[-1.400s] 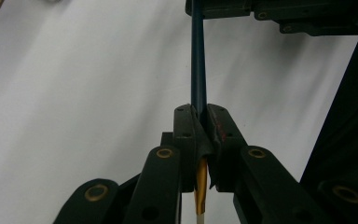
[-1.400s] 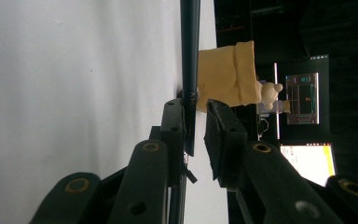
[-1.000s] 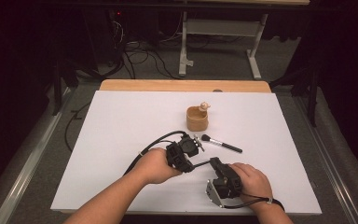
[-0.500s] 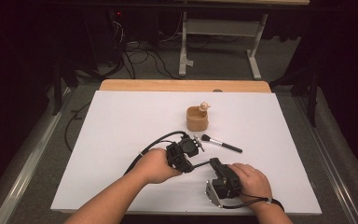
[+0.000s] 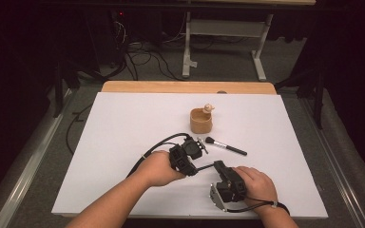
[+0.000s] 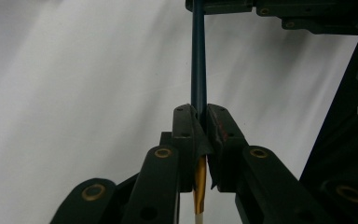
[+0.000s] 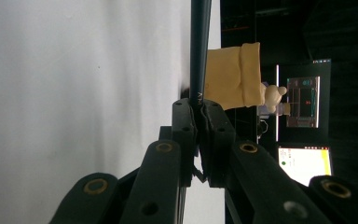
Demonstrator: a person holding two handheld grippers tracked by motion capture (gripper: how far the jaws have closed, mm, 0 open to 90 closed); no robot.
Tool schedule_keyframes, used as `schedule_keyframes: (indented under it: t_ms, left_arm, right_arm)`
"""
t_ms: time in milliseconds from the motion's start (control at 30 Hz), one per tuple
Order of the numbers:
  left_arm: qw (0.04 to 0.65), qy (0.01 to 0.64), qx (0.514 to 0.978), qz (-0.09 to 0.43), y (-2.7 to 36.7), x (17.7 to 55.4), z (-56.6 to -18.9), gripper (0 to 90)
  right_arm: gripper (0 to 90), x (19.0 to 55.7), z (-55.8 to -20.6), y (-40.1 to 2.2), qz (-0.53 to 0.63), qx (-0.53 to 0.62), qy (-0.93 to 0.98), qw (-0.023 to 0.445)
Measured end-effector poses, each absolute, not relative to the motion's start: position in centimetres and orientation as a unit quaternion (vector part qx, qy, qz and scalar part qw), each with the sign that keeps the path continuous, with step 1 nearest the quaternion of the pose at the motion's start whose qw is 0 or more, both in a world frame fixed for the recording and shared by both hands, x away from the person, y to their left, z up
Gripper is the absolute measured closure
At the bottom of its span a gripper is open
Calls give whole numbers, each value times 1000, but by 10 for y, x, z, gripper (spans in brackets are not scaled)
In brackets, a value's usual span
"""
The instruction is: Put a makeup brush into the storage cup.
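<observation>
High view: both grippers point(image 5: 208, 166) clamp one dark brush handle point(image 6: 198, 60) over white tabletop point(image 5: 123, 128), dark cabled floor point(image 5: 147, 57) behind.

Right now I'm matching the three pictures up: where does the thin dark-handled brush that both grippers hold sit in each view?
High view: the thin brush is a short dark bar below centre, nearer the person than the tan cup.
Left gripper view: it runs upright down the middle, with its gold ferrule at the bottom.
Right gripper view: it runs upright from top centre, with the cup beside it.
Shared landmark: the white sheet behind it.
</observation>
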State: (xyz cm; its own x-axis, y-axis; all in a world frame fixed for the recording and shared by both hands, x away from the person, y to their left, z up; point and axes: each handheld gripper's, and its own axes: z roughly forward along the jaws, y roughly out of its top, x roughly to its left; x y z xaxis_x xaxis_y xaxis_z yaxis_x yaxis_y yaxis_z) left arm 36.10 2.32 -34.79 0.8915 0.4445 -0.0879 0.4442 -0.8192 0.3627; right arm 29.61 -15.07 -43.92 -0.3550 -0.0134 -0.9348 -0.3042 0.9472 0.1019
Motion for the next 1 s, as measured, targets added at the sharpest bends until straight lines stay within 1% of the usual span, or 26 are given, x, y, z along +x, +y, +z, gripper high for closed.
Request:
schedule_keyframes:
  t_ms: [33,67,100,200,333,433,667,833,1000]
  left_arm:
    - [190,233,954,0,23,361,-348,768]
    - [190,234,954,0,23,361,-348,722]
    - [190,234,953,1,23,361,-348,722]
    - [187,233,954,6,24,361,-348,655]
    - [183,234,955,8,27,362,-348,538]
    - [179,243,953,-1,30,364,-348,473]
    - [188,254,949,13,40,367,-345,283]
    - [196,268,943,20,52,369,-344,200]
    - [197,284,938,26,65,370,-345,154]
  right_arm:
    - [875,296,-439,-151,128,-98,813,559]
    - [875,297,-439,-151,133,-98,812,560]
    - [875,296,-438,-151,128,-97,813,560]
    - [874,297,-438,-152,126,-98,814,559]
    - [874,297,-438,-151,123,-100,813,560]
    - [874,298,-438,-152,120,-99,814,559]
    - [874,300,-439,-155,125,-88,814,560]
    - [874,300,-437,-156,119,-83,818,557]
    - [873,300,-438,-156,119,-76,817,559]
